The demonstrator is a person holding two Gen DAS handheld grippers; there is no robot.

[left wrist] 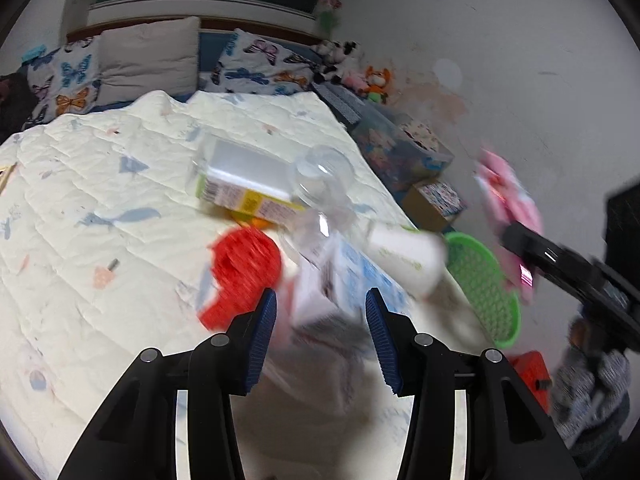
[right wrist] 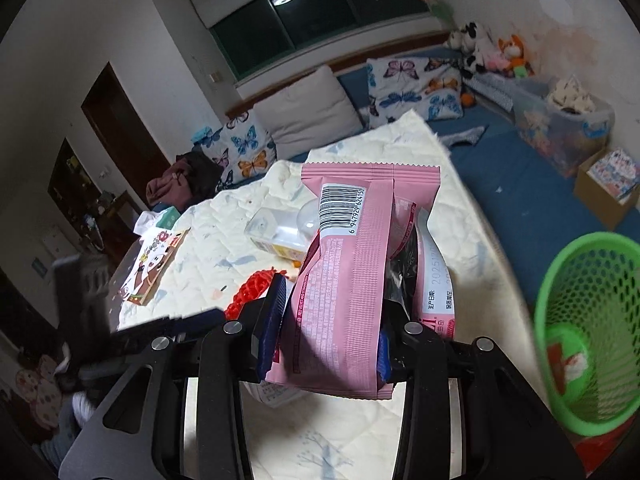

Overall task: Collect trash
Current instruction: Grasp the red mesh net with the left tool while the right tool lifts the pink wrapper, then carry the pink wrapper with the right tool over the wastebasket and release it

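Two blue-padded jaws of the right gripper (right wrist: 326, 326) pinch a pink snack wrapper (right wrist: 348, 264) across its lower half, holding it upright above the quilt (right wrist: 224, 248) on the bed. It looks light, thin and crinkly, likely to flex or slip, so a squeeze across the flat middle, as now, seems the safest hold. Its back carries a barcode with digits beginning 6 947929, a printed date starting 2025, and small Chinese text too fine to read.

On the left gripper (left wrist: 322, 312) the jaws stand spread with nothing pressed between them, aimed at a blurred white and blue carton (left wrist: 340, 280), probably stiff card and easy to take by its sides. Beyond lie a red mesh piece (left wrist: 240, 272), a white cup (left wrist: 408, 258), a clear plastic bottle (left wrist: 324, 178) and a yellow-labelled box (left wrist: 248, 184). At the bed's edge waits a green mesh basket (right wrist: 584, 332).
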